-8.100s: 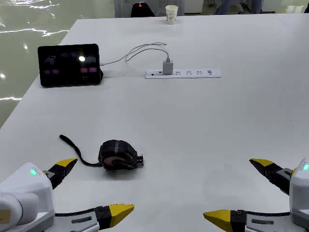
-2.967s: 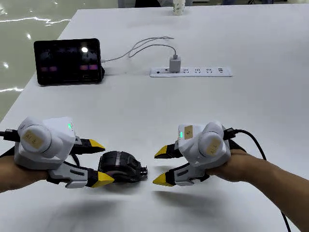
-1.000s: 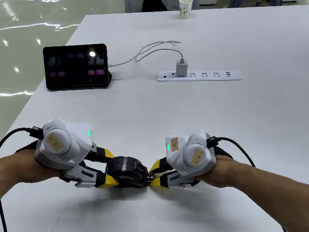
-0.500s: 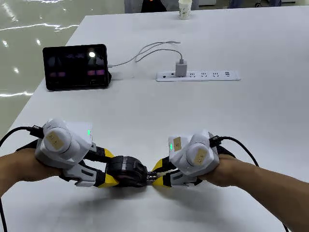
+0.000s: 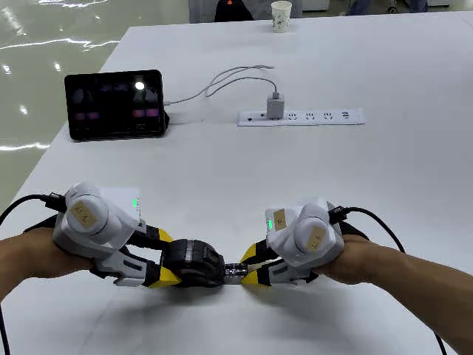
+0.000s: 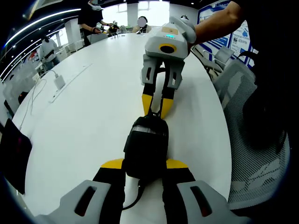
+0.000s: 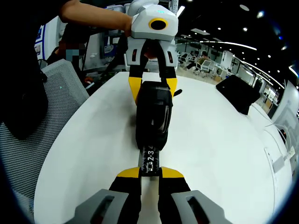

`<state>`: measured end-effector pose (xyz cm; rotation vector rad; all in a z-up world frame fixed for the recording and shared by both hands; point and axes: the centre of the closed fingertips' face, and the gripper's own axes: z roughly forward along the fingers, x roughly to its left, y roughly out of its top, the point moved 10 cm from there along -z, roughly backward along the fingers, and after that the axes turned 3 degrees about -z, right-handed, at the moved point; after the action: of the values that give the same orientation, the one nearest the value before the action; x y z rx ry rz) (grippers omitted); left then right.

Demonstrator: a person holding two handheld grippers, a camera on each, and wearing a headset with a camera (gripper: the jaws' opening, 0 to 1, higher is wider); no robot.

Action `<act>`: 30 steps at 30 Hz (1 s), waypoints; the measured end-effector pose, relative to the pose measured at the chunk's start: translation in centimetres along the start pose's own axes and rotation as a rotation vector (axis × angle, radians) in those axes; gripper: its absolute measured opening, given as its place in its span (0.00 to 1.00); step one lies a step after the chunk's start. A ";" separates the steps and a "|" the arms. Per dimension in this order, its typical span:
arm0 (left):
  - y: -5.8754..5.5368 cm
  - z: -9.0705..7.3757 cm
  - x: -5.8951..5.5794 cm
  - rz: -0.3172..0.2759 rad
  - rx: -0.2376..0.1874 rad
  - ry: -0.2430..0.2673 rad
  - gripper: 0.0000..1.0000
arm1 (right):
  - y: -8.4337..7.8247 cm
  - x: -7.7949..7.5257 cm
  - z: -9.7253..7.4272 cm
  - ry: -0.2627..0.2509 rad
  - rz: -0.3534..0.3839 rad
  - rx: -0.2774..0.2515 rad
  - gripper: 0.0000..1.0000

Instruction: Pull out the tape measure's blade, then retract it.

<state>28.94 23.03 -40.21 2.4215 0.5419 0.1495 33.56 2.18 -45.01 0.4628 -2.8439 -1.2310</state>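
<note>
The left gripper [image 5: 165, 257] is clenched on the black rounded plastic tape measure [image 5: 194, 262]. Facing it, the right gripper [image 7: 150, 173] pinches the dark numbered blade [image 7: 150, 159] between its tips.

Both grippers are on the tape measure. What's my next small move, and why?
Probably draw the right gripper straight away from the case, in line with the blade. The left gripper clamps the tape measure by its body, the right gripper pinches the blade's tip, and just a short stretch, marked 2 and 3, is out so far.
</note>
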 end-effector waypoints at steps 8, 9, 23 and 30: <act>0.1 0.0 -0.1 -0.002 0.001 -0.001 0.24 | -0.6 0.1 -0.7 -0.001 0.006 0.008 0.09; 0.1 0.0 0.0 -0.002 0.001 -0.002 0.24 | -0.8 0.2 -0.9 -0.001 0.010 0.012 0.09; 0.2 0.0 -0.1 0.000 0.003 -0.003 0.24 | -1.8 0.4 -2.0 -0.006 0.024 0.023 0.09; 0.2 0.0 -0.1 0.000 0.004 -0.003 0.24 | -2.3 0.6 -2.6 -0.009 0.032 0.028 0.09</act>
<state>28.91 22.85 -40.05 2.4252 0.5417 0.1447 33.94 -1.36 -44.92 0.4126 -2.8675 -1.1923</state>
